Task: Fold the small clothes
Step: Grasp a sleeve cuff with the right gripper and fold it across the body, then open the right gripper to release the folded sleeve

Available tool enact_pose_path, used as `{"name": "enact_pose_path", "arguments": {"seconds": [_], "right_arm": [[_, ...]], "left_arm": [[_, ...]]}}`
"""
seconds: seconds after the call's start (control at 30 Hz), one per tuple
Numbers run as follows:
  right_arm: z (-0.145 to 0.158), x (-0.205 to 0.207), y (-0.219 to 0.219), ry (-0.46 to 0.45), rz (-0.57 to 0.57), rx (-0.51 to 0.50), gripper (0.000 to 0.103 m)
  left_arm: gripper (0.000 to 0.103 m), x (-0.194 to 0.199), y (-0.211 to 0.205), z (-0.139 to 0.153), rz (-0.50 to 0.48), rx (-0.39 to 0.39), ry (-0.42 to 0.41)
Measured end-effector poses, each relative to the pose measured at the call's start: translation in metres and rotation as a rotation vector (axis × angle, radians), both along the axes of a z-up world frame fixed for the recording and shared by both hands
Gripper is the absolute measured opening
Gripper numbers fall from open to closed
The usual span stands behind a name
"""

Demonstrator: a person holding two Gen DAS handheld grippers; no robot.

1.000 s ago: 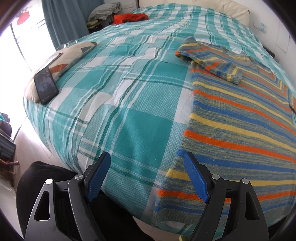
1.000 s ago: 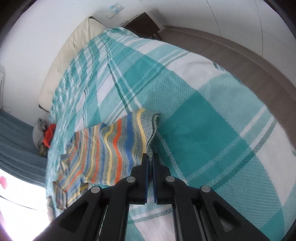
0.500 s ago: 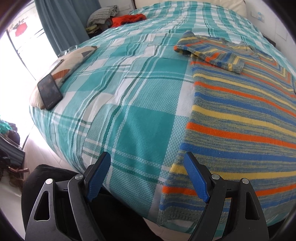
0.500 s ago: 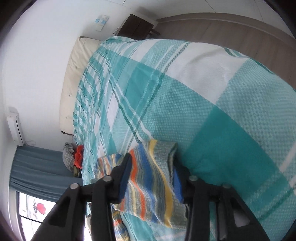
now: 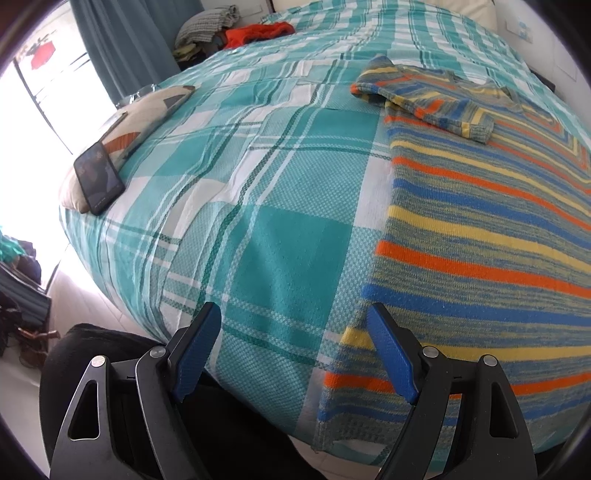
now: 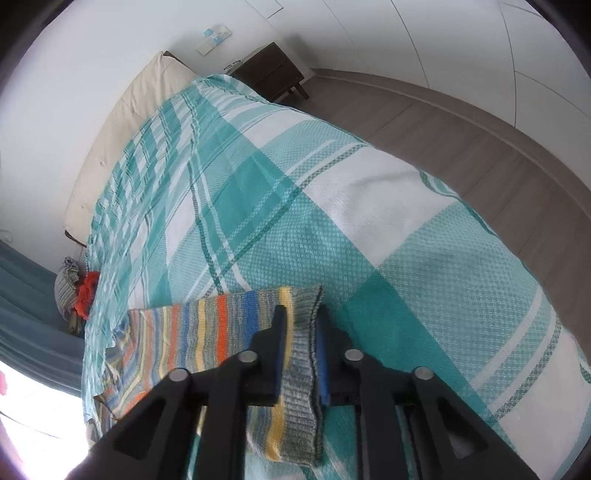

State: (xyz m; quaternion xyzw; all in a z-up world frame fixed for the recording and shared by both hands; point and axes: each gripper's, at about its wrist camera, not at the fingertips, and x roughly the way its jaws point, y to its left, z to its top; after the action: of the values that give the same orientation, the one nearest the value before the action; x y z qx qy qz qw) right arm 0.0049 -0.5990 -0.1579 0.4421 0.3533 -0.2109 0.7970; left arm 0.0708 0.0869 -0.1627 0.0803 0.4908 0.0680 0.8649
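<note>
Progress entry: folding judged early. One sleeve of the striped knitted sweater in orange, blue, yellow and grey already lies folded across its chest, at the upper right of the left wrist view. The other sleeve's grey ribbed cuff is in hand, low and centre in the right wrist view. Body not yet folded; hem hangs over the bed's near edge at lower right of the left view.

Support: teal and white checked woven bedspread, filling both frames.

Left gripper: jaws spread wide, nothing between them. The sweater's left edge runs just beside the right-hand blue pad; the other pad sits over bare bedspread.

Right gripper: jaws have just been opening from a tight close, and the cuff stands between them, the blue pads close on either side. Contact looks light; whether they still pinch the knit cannot be told.

Remaining, as judged: lay this sleeve flat across the chest, then fold the body from the hem.

Bystanders: black smartphone on a patterned cushion, upper left of the left view; heap of clothes at top.
</note>
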Motion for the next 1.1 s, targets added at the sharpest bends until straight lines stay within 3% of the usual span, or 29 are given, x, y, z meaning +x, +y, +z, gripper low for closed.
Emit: {"name": "enact_pose_path", "arguments": {"seconds": [0.03, 0.07, 0.2, 0.37, 0.4, 0.43, 0.47, 0.57, 0.7, 0.83, 0.9, 0.93, 0.97, 1.0, 1.03, 1.1], "right_arm": [[0.002, -0.005, 0.001, -0.01, 0.009, 0.007, 0.04], [0.004, -0.011, 0.003, -0.015, 0.018, 0.014, 0.043], [0.001, -0.03, 0.018, 0.009, 0.092, 0.054, 0.044], [-0.004, -0.027, 0.04, 0.081, 0.155, -0.006, 0.044], [-0.003, -0.023, 0.042, 0.106, 0.168, -0.032, 0.042], [-0.002, -0.019, 0.045, 0.128, 0.185, -0.059, 0.026], [-0.003, -0.014, 0.048, 0.143, 0.22, -0.066, 0.003], [-0.004, -0.009, 0.054, 0.189, 0.266, -0.108, 0.001], [0.0, -0.019, 0.048, 0.245, 0.167, -0.17, 0.001], [0.002, -0.017, 0.057, 0.273, 0.188, -0.217, 0.002], [0.006, -0.023, 0.06, 0.243, 0.189, -0.199, 0.01], [0.009, -0.029, 0.061, 0.225, 0.183, -0.196, 0.026], [0.014, -0.038, 0.065, 0.201, 0.176, -0.207, 0.049], [0.022, -0.049, 0.071, 0.179, 0.163, -0.241, 0.056], [0.03, -0.062, 0.078, 0.163, 0.149, -0.293, 0.061], [0.04, -0.084, 0.097, 0.145, 0.162, -0.367, 0.061]], "left_arm": [[0.083, 0.0, 0.0, 0.0, -0.001, -0.005, 0.001], [0.083, 0.0, 0.0, 0.0, -0.003, -0.01, 0.003], [0.083, 0.001, -0.003, -0.001, -0.016, -0.018, 0.006], [0.083, 0.0, -0.007, -0.004, -0.027, -0.007, 0.016], [0.083, 0.0, -0.007, -0.004, -0.027, -0.002, 0.019], [0.083, -0.001, -0.007, -0.004, -0.027, 0.001, 0.021], [0.083, -0.002, -0.006, -0.005, -0.026, 0.004, 0.023], [0.083, -0.003, -0.003, -0.005, -0.019, 0.009, 0.026], [0.083, -0.003, 0.003, -0.006, -0.005, 0.004, 0.034], [0.083, -0.003, 0.001, -0.003, -0.022, 0.007, 0.053], [0.083, -0.008, -0.002, 0.011, -0.073, -0.002, 0.051], [0.083, -0.011, -0.004, 0.022, -0.11, -0.01, 0.033], [0.083, -0.012, -0.006, 0.036, -0.152, -0.02, 0.012], [0.083, -0.011, -0.01, 0.051, -0.199, -0.037, -0.012], [0.086, -0.008, -0.015, 0.068, -0.249, -0.058, -0.04], [0.093, 0.006, -0.032, 0.103, -0.349, -0.084, -0.112]]}}
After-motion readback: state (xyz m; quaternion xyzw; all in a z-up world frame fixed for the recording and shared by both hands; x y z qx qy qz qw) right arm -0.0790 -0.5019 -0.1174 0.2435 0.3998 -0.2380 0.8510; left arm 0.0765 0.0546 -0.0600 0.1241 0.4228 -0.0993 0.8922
